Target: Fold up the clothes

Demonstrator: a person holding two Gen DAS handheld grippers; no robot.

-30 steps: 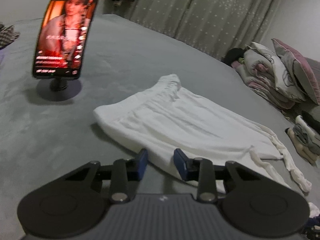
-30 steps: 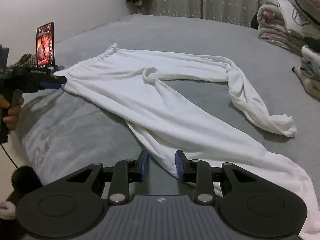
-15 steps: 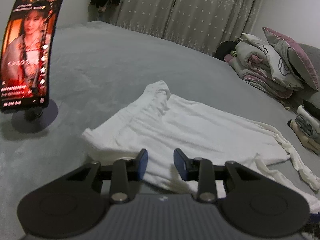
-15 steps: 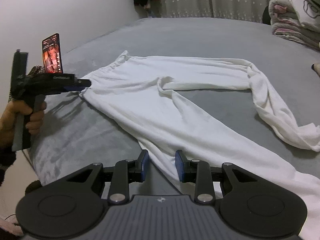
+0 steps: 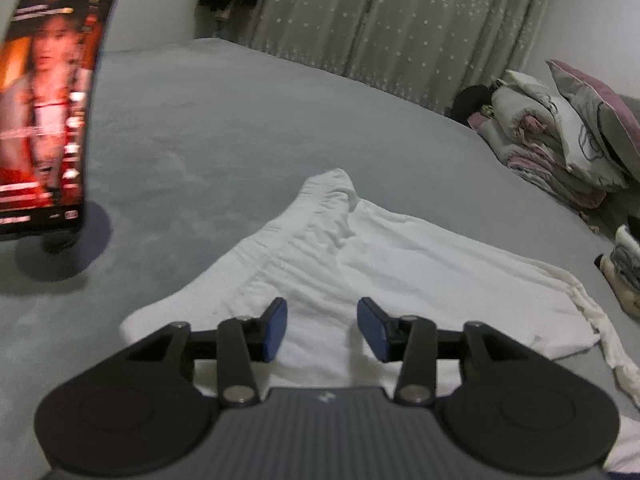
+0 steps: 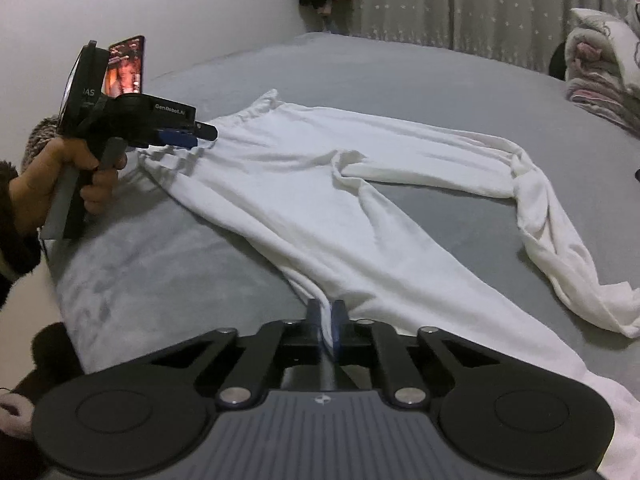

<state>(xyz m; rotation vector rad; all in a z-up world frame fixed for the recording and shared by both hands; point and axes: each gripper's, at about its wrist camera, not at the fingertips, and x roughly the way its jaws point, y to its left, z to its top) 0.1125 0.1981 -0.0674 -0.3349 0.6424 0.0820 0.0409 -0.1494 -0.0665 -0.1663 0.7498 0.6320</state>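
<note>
White trousers (image 6: 320, 208) lie spread on the grey bed, waistband at the far left, two legs running right. In the left wrist view the waistband end (image 5: 320, 248) lies just under and ahead of my left gripper (image 5: 322, 328), which is open, its blue pads (image 5: 276, 328) above the cloth. My left gripper also shows in the right wrist view (image 6: 200, 134) at the waistband corner. My right gripper (image 6: 327, 320) is shut on the near edge of the trousers' near leg.
A lit phone on a round stand (image 5: 44, 120) stands on the bed, left of the waistband. Folded bedding and pillows (image 5: 560, 148) are stacked at the far right. Curtains (image 5: 400, 28) hang behind. The bed's near-left edge (image 6: 64, 280) drops off.
My right gripper has closed on the edge of the near trouser leg. My left gripper has moved forward over the waistband corner and stays open.
</note>
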